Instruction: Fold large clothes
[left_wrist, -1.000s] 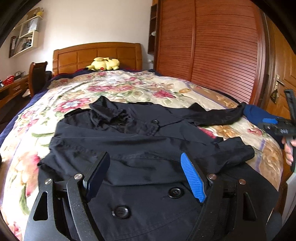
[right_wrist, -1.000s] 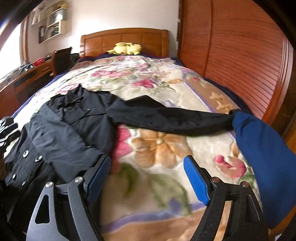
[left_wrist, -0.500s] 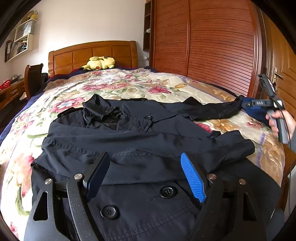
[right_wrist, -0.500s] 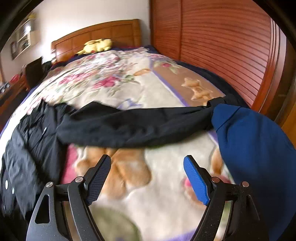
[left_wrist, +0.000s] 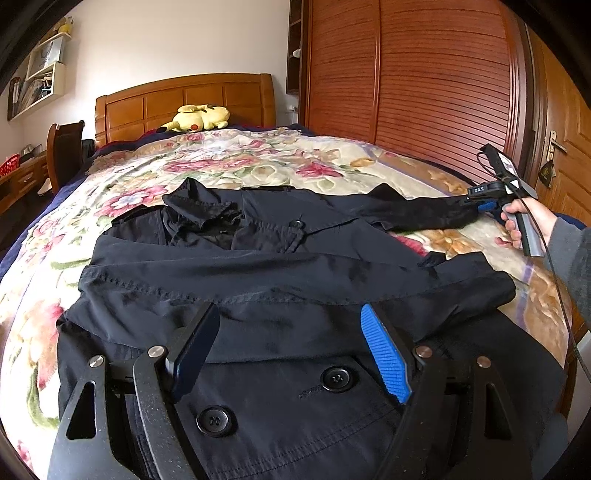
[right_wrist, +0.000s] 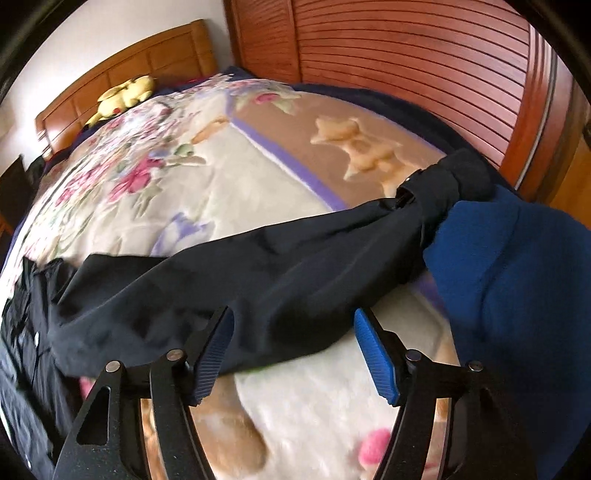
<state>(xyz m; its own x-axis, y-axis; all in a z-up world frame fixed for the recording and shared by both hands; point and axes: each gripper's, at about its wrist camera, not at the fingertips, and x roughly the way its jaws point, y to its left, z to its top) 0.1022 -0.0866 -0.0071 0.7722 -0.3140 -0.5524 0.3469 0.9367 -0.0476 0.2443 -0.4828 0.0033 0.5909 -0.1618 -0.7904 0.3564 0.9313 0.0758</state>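
A black double-breasted coat (left_wrist: 280, 280) lies front up on the floral bed, collar toward the headboard. One sleeve is folded across its chest. Its other sleeve (right_wrist: 258, 266) stretches out to the right, cuff at the bed's right edge. My left gripper (left_wrist: 291, 347) is open and empty, hovering over the coat's lower front near its buttons. My right gripper (right_wrist: 293, 350) is open and empty, its fingers straddling the near edge of the outstretched sleeve. It also shows in the left wrist view (left_wrist: 484, 203), at the sleeve's cuff end.
A blue cloth (right_wrist: 509, 273) lies at the bed's right edge beside the cuff. A yellow plush toy (left_wrist: 197, 118) sits by the wooden headboard (left_wrist: 184, 99). A slatted wooden wardrobe (left_wrist: 424, 81) stands right of the bed. A chair and desk (left_wrist: 55, 155) stand at the left.
My right gripper has moved right and forward, from beside the coat body to the outstretched sleeve, and closed in on it. The left gripper has drifted slightly over the coat front.
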